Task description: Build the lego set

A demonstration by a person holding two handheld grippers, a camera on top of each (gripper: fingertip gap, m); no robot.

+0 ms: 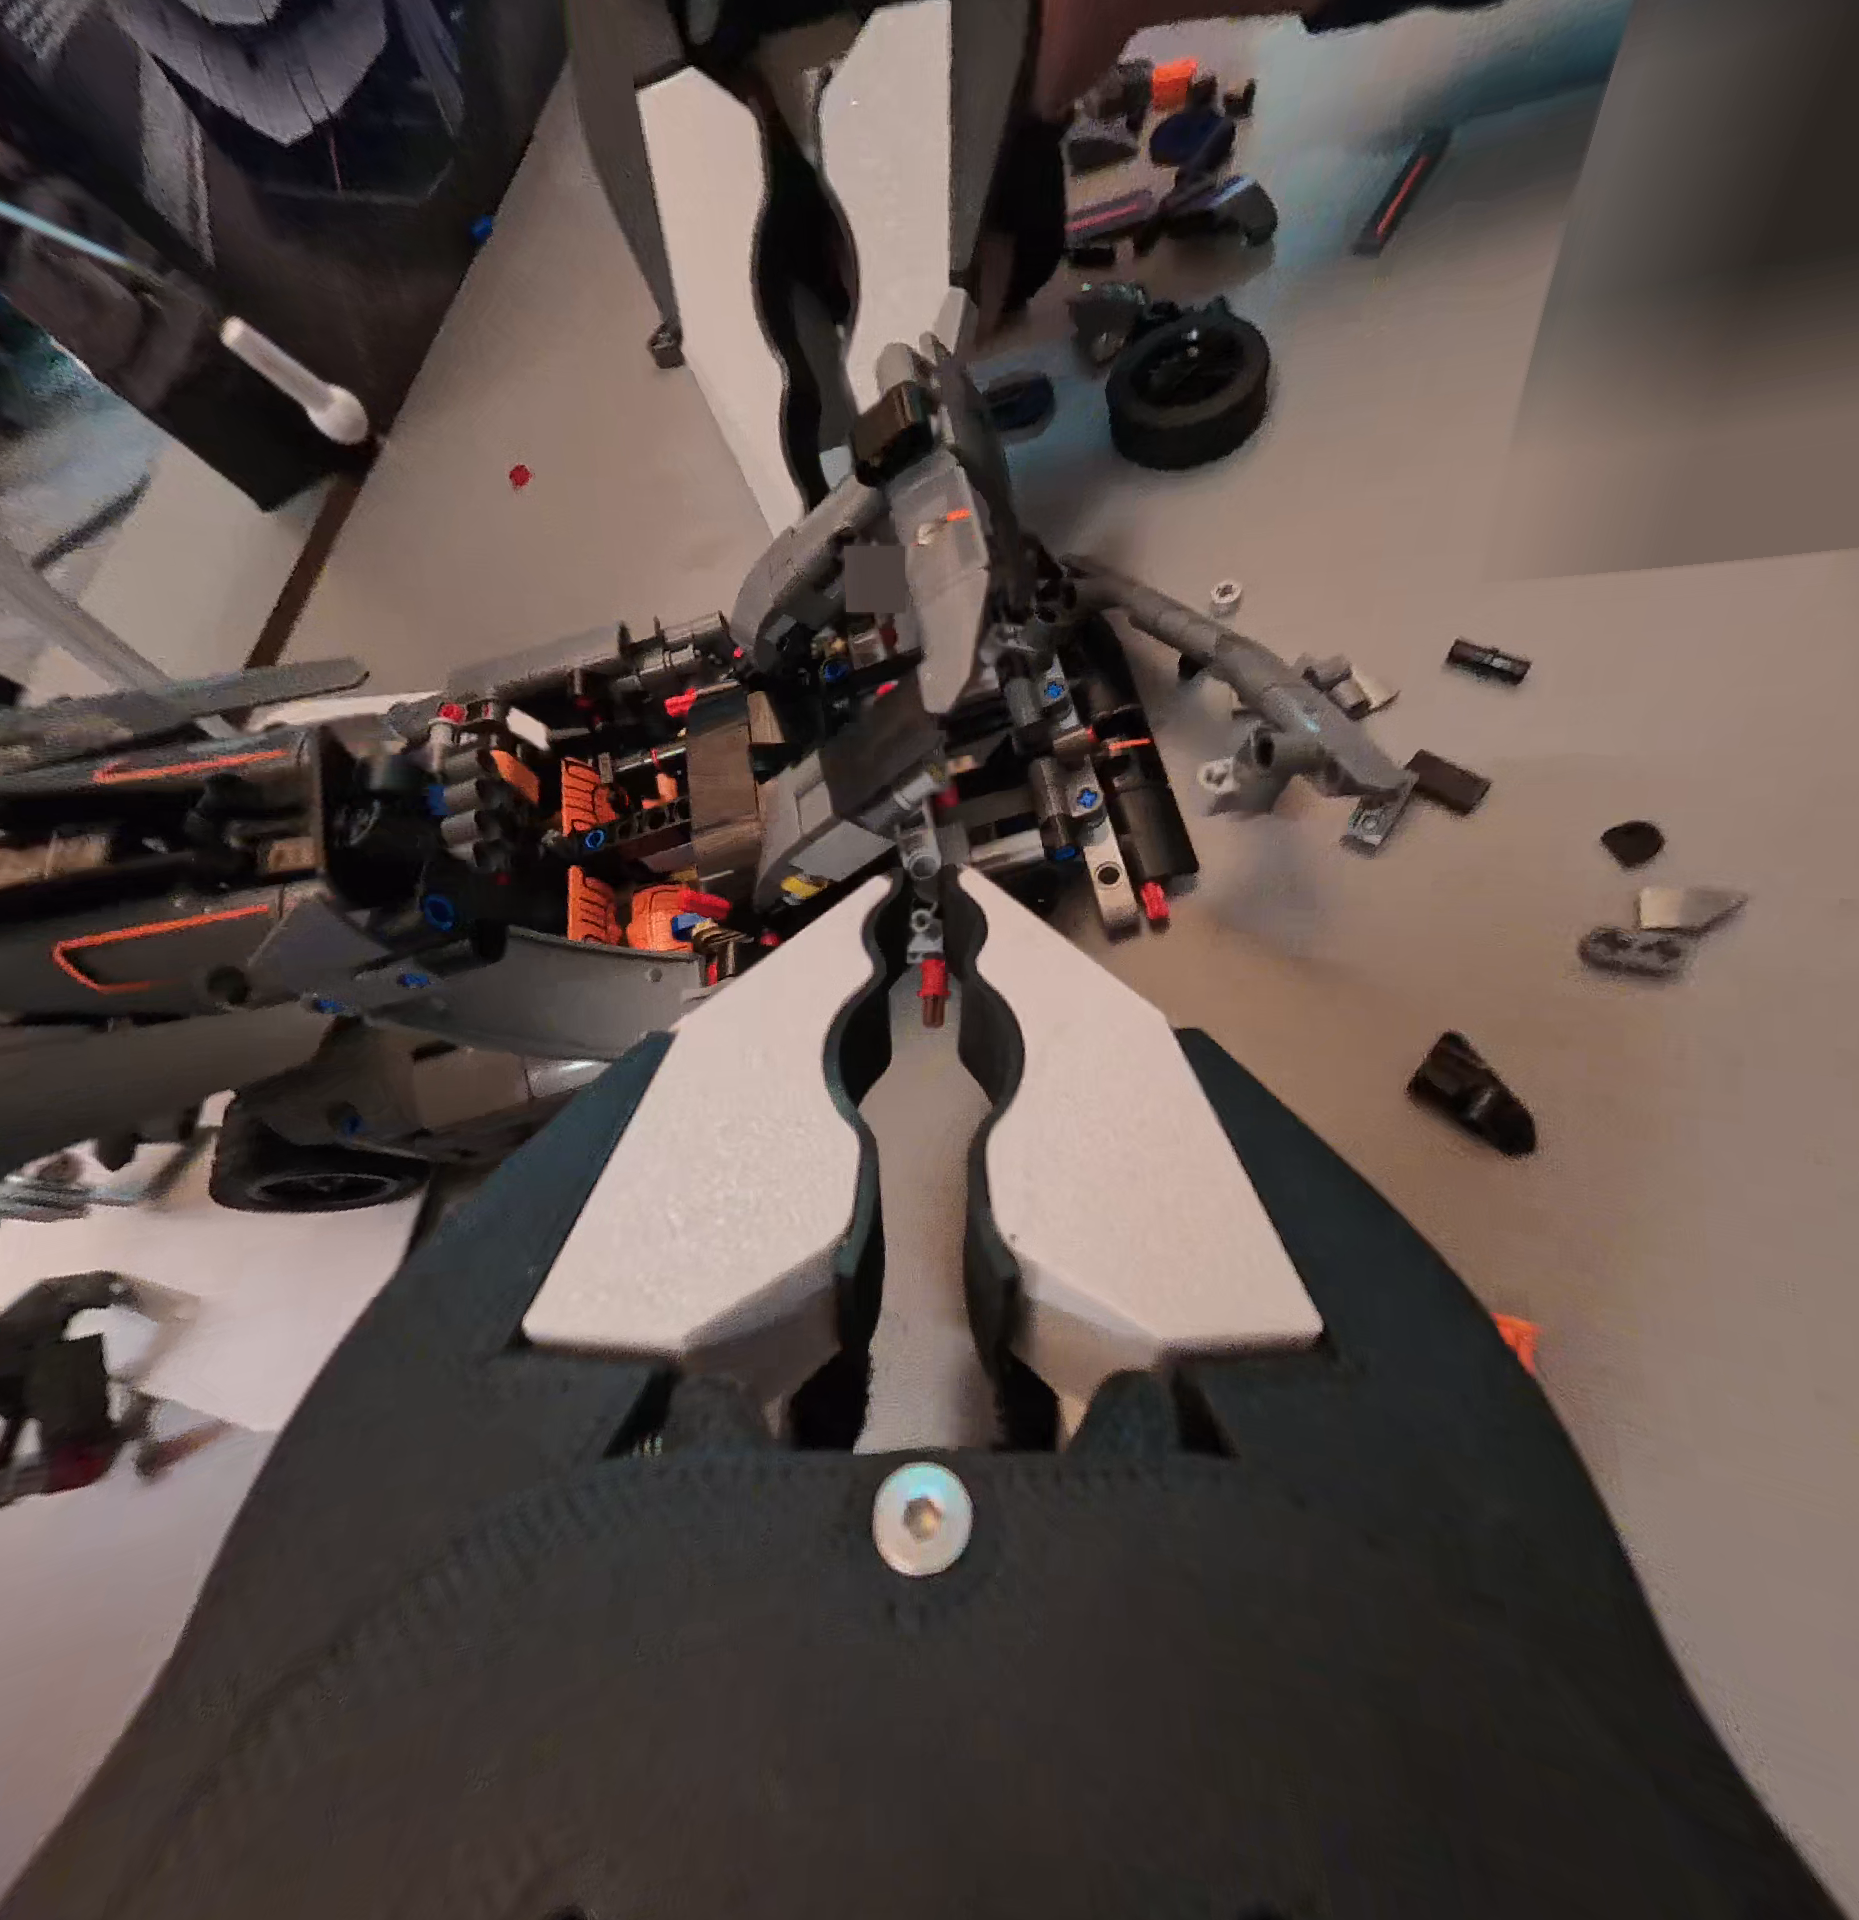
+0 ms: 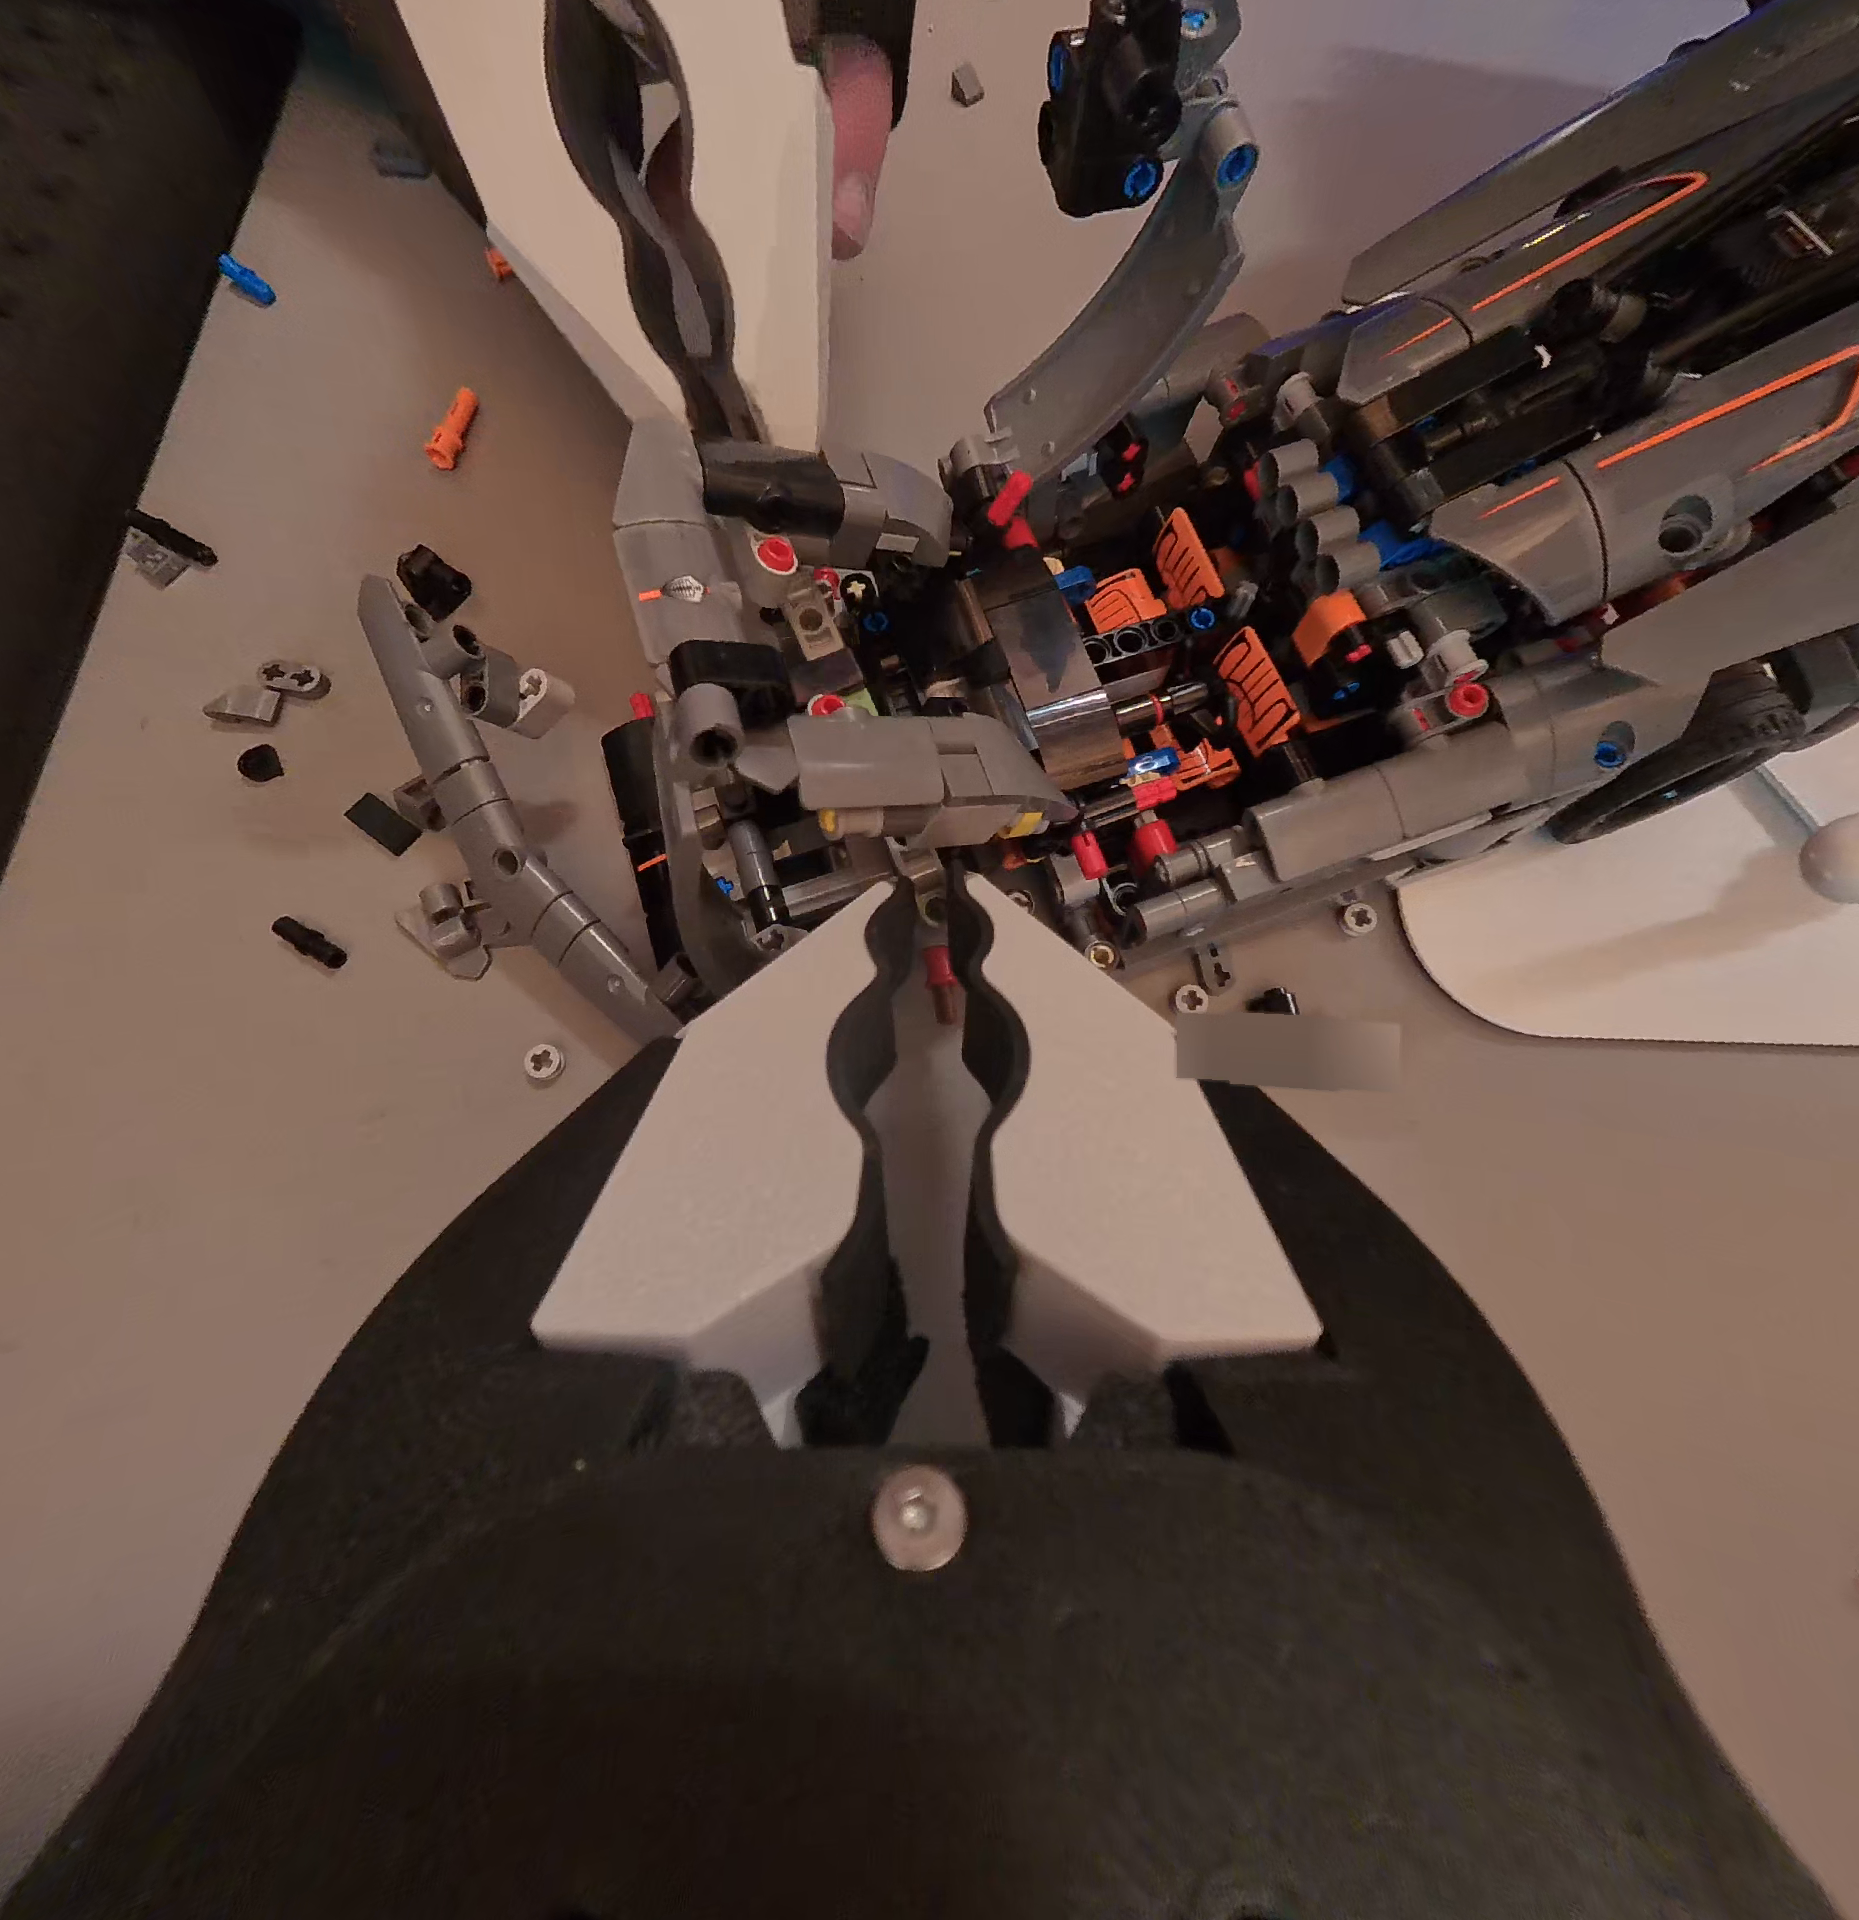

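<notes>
A: The car (image 2: 1268, 644) lies mid-tabletop (image 2: 281, 1195), cockpit open. Each tool, left (image 1: 927, 914) and right (image 2: 930, 914), sits narrow, nipping a stub with a red pin at the nose.

B: Then steady one side, press the panel (image 2: 904, 774) straight in, no twisting.

A: Agreed. The socket itself hides under grey plates, and the car's tail runs out of view. Loose parts (image 2: 468, 790) lie beside it.

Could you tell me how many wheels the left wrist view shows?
2: a loose wheel upper right, a fitted wheel on the car lower left; others may be hidden.
</notes>
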